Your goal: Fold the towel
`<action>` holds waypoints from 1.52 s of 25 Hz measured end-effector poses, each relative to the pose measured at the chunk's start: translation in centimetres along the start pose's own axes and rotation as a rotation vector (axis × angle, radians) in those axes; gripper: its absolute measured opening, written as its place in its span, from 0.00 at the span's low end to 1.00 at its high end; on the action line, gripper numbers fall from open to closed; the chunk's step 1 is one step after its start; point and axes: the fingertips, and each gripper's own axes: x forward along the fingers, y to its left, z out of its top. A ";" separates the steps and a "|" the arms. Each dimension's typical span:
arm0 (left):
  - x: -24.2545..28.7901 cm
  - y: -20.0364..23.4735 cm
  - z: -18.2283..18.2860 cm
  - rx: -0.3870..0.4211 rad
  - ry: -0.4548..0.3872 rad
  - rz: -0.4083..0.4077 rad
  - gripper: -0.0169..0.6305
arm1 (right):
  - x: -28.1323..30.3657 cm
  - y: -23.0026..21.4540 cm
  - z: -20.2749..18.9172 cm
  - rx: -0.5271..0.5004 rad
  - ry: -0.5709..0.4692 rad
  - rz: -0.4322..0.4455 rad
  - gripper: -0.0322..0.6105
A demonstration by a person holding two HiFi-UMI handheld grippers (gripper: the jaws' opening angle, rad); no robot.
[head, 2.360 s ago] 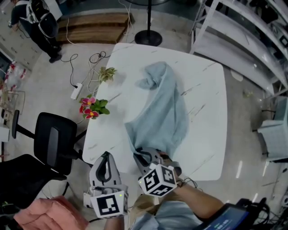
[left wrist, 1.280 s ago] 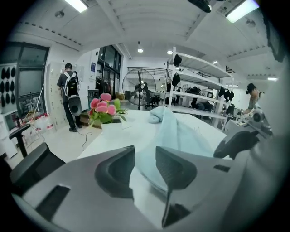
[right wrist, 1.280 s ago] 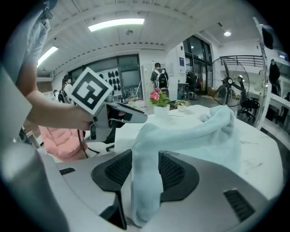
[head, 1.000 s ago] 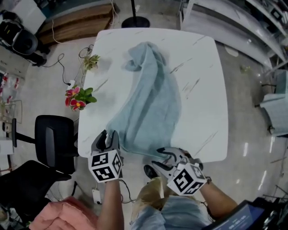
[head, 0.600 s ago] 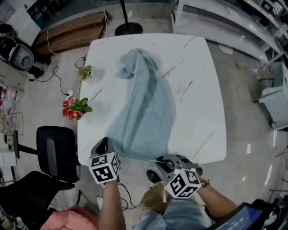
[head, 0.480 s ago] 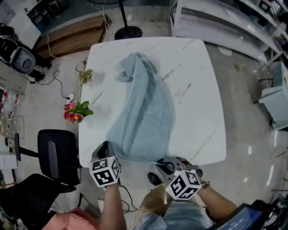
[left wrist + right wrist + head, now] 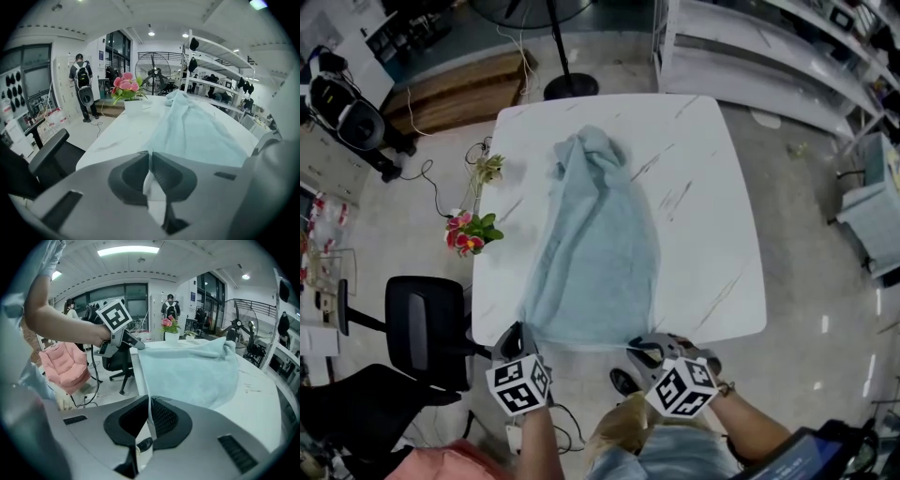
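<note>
A light blue towel lies lengthwise on the white marble table, with its far end bunched and its near edge at the table's front edge. My left gripper is shut on the near left corner, its jaws having just closed with the cloth between them. My right gripper is shut on the near right corner, and a thin fold of towel runs between its pads. The near hem stretches taut between the two. The right gripper view shows the towel running across to the left gripper.
Pink flowers in a white pot and a small green plant stand at the table's left edge. A black office chair is at the near left. A fan stand is behind the table and shelving to its right. A person with a backpack stands far off.
Both grippers have drawn back toward me with the towel's near corners. The towel has slid toward the front edge and lies straighter and flatter, its near hem now taut.
</note>
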 end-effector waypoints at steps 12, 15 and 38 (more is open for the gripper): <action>-3.0 -0.2 -3.4 0.012 0.020 0.015 0.07 | -1.2 3.0 -1.4 0.006 -0.008 0.020 0.09; -3.3 -0.2 -4.0 0.015 0.023 0.018 0.07 | -1.2 3.6 -1.8 0.012 -0.008 0.028 0.09; -8.2 -1.7 2.9 0.009 -0.180 -0.044 0.26 | -5.0 1.2 4.2 0.140 -0.192 0.005 0.32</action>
